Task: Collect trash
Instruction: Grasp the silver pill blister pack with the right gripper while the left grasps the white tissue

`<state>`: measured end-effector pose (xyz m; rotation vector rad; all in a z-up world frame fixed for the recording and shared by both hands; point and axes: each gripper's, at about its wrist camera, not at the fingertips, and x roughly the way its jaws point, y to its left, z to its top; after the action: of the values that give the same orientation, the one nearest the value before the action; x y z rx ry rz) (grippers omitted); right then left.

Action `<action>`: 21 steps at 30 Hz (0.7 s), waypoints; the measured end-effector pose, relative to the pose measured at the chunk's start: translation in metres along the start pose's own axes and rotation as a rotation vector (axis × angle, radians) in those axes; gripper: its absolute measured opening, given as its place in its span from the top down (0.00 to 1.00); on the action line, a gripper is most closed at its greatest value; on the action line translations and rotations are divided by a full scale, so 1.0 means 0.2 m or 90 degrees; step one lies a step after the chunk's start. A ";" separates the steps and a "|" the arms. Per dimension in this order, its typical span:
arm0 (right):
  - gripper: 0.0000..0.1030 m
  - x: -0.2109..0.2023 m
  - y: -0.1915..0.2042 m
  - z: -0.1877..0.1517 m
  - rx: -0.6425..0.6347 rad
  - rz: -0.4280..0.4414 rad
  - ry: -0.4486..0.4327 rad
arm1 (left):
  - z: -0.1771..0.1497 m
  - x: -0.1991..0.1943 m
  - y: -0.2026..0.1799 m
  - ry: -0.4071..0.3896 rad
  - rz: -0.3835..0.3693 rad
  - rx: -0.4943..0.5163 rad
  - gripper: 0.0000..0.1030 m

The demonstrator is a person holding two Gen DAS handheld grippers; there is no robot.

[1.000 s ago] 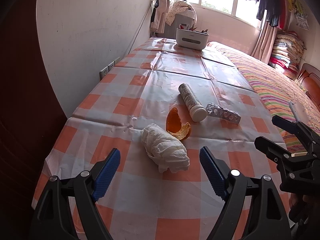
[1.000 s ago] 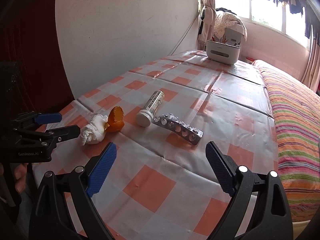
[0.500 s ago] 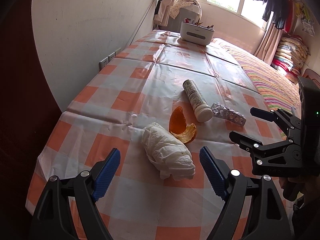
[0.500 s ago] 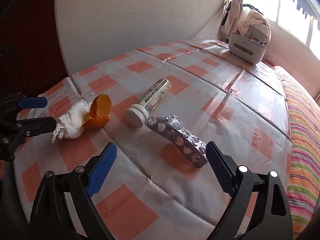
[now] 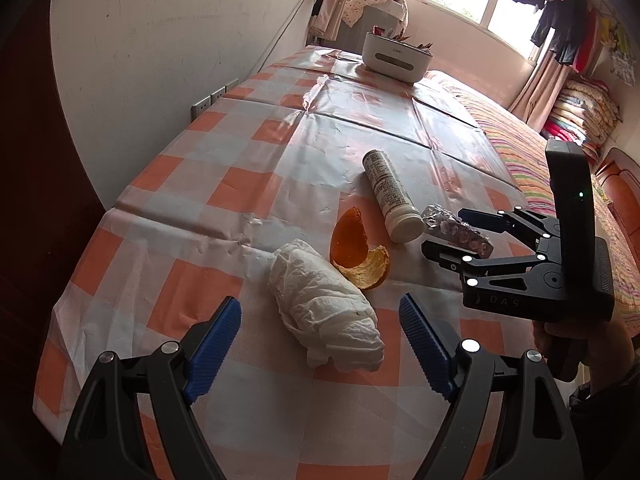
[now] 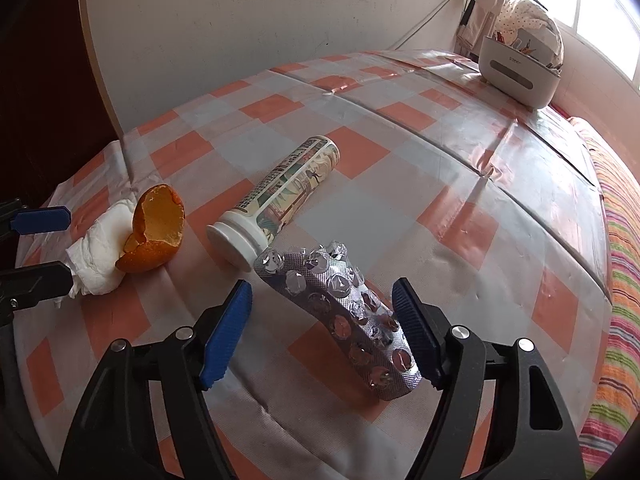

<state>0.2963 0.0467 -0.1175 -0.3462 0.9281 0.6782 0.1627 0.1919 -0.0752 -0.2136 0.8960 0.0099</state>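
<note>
While both grippers hang over the near end of the counter (image 5: pixel 256 128) with its orange-and-white checked plastic cloth, four pieces of trash lie there: one crumpled white paper tissue (image 5: pixel 326 312), one curled piece of orange peel (image 5: pixel 354 250), one white cylindrical tablet tube with a printed label (image 6: pixel 280 196), and one silver foil blister strip with its pockets burst (image 6: pixel 340 308).

One left gripper (image 5: pixel 320 346) hovers with its blue ribbed fingers (image 5: pixel 216 340) spread wide on either side of the tissue, touching nothing. One right gripper (image 6: pixel 322 330) straddles the blister strip; its jaws have just been closing, the strip lies between them, the right finger sits just beside the strip's edge and the left finger stands clear, so nothing is gripped yet.

The peel touches the tissue's far end; the tube lies on its side, cap end just beside the strip. Seen from the left wrist, the right gripper's black frame hides part of the strip.

One white oval bin (image 5: pixel 398 60) with scraps inside stands at the far end of the counter, well apart from the trash. A white wall (image 5: pixel 160 40) with one row of sockets (image 5: pixel 212 98) runs along one side, a striped bed cover (image 6: pixel 624 260) along the other.
</note>
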 end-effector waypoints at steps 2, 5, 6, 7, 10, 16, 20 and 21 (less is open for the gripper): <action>0.38 0.01 0.00 0.00 0.009 0.008 0.002 | 0.01 0.02 0.01 0.004 -0.004 -0.009 0.23; 0.49 0.00 0.00 0.00 0.014 0.010 0.005 | 0.02 0.04 0.02 0.013 -0.004 -0.029 0.23; 0.53 -0.01 0.01 0.00 0.019 0.008 0.007 | 0.02 0.05 0.02 0.017 -0.003 -0.034 0.23; 0.64 -0.02 0.01 -0.01 0.024 0.007 0.009 | 0.02 0.06 0.03 0.019 -0.002 -0.039 0.23; 0.73 -0.05 0.02 -0.04 0.033 0.007 0.012 | 0.02 0.08 0.03 0.023 0.006 -0.046 0.23; 0.74 -0.14 0.03 -0.15 0.073 0.019 0.012 | 0.01 0.09 0.05 0.018 0.008 -0.054 0.28; 0.74 -0.22 0.02 -0.20 0.103 0.015 -0.006 | 0.00 0.12 0.06 0.037 -0.008 -0.054 0.55; 0.74 -0.24 0.02 -0.21 0.109 0.013 -0.010 | -0.01 0.12 0.05 0.042 -0.009 -0.051 0.62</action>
<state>0.2470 0.0074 -0.1015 -0.1796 0.9688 0.6147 0.1758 0.2000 -0.0968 -0.2972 0.9601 0.0259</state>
